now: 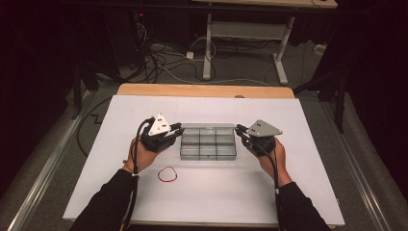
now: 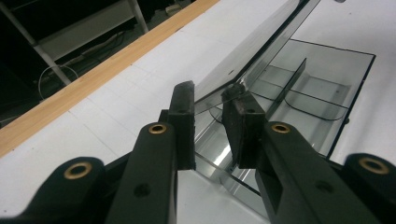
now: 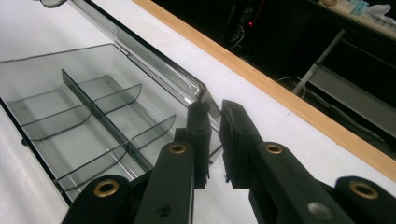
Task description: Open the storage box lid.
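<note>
A clear plastic compartment box (image 1: 208,143) is lying near the middle of the white table (image 1: 202,202), its hinged lid (image 1: 208,126) standing raised along the far edge, and its dividers are splitting it into small cells. It is sitting between the two tongs, one at each short end. The left tongs (image 1: 174,130) are reaching in at the box's left far corner; in the left gripper view the jaws (image 2: 212,126) are standing narrowly apart with the lid's end edge running between the pads, though whether the pads are pressing on it cannot be told. The right tongs (image 1: 240,130) are meeting the right far corner; in the right gripper view the jaws (image 3: 215,140) are nearly together with the lid's corner (image 3: 198,91) entering the thin gap at their tips, and firm contact cannot be told here either. A red rubber band (image 1: 167,174) is lying on the table nearer the person, below the left hand (image 1: 139,154), well apart from the box.
</note>
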A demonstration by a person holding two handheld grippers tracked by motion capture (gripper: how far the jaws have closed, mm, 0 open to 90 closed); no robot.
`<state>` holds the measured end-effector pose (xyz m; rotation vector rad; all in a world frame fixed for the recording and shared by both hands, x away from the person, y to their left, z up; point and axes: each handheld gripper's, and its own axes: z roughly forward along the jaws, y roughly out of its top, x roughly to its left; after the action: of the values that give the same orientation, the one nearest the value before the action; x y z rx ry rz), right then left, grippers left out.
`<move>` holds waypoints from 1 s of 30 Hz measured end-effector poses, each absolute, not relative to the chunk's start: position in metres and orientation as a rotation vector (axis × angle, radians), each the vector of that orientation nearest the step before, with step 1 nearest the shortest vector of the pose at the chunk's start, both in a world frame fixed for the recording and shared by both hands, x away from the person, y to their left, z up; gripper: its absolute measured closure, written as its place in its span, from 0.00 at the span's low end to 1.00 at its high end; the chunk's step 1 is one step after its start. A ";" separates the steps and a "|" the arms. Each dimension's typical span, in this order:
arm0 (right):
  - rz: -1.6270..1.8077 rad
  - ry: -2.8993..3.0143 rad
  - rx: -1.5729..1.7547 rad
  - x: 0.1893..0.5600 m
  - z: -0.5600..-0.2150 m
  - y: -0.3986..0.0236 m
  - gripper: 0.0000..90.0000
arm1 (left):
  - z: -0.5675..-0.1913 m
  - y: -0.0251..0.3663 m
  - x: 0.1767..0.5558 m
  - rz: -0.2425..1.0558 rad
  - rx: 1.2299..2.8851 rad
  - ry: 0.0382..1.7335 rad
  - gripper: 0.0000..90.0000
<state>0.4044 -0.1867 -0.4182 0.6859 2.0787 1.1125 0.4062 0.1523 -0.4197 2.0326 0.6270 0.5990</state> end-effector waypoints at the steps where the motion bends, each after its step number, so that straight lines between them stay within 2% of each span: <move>1: 1.110 2.078 0.685 0.404 -0.418 -0.186 0.92 | -0.419 0.153 0.407 0.596 2.032 0.628 0.81; 30: 1.121 2.055 0.690 0.414 -0.402 -0.180 0.91 | -0.409 0.153 0.431 0.588 2.018 0.663 0.83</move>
<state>0.4140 -0.1801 -0.4023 0.6905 2.0545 1.1208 0.4308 0.1531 -0.4087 2.0180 0.6634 0.5884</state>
